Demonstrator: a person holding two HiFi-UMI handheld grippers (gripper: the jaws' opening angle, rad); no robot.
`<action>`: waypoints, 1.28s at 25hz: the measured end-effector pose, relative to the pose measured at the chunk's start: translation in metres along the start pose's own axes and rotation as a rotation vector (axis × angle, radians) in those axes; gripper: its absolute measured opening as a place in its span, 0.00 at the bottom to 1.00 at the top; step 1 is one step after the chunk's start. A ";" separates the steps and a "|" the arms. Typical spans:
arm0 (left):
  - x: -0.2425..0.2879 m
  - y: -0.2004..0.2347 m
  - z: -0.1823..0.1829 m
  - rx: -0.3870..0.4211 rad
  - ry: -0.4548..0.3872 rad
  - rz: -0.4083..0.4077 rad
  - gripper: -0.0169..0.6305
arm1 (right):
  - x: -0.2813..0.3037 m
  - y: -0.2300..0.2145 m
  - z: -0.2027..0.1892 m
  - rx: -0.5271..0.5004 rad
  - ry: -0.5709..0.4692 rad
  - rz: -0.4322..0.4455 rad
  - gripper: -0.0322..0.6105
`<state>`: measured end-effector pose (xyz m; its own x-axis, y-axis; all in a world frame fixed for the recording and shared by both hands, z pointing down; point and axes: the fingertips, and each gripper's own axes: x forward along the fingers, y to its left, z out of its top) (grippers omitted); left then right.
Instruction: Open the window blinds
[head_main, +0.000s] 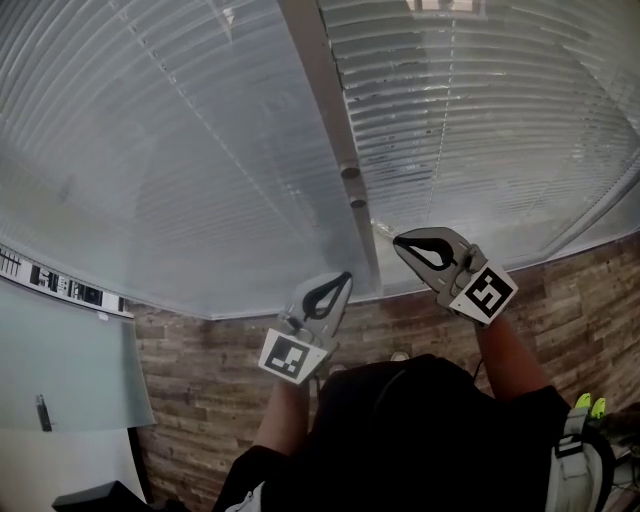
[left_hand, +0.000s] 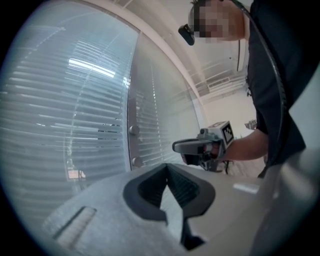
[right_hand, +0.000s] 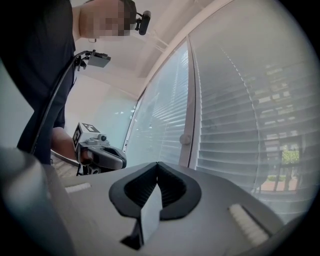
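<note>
The window blinds (head_main: 150, 150) hang with their slats closed behind two glass panes, split by a grey upright post (head_main: 322, 110). Two round knobs (head_main: 350, 172) sit on that post; they also show in the left gripper view as knobs (left_hand: 134, 130), and one knob (right_hand: 185, 139) shows in the right gripper view. My left gripper (head_main: 346, 277) is shut and empty, its tip just below and left of the post. My right gripper (head_main: 399, 241) is shut on nothing, a little right of the lower knob and apart from it. Each gripper sees the other: right gripper (left_hand: 200, 147), left gripper (right_hand: 102, 155).
Below the window runs a wood-plank wall (head_main: 200, 370). A pale glass board (head_main: 60, 360) stands at the lower left with a printed strip (head_main: 60, 280) above it. A slanted grey bar (head_main: 600, 215) crosses the right pane's lower corner.
</note>
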<state>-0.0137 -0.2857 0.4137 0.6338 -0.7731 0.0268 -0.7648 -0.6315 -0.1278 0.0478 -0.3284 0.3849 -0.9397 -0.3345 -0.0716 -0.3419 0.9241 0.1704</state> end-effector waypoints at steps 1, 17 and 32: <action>0.001 0.001 0.001 -0.001 -0.001 -0.005 0.03 | 0.001 -0.002 0.002 0.000 0.002 -0.010 0.06; -0.003 0.044 0.003 -0.030 -0.034 -0.183 0.03 | 0.046 -0.036 0.021 -0.139 0.130 -0.241 0.14; -0.026 0.064 -0.001 -0.029 -0.059 -0.336 0.03 | 0.082 -0.061 0.038 -0.655 0.552 -0.457 0.32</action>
<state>-0.0792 -0.3062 0.4057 0.8560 -0.5170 0.0050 -0.5143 -0.8525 -0.0936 -0.0086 -0.4049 0.3313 -0.5300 -0.8296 0.1757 -0.4554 0.4532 0.7663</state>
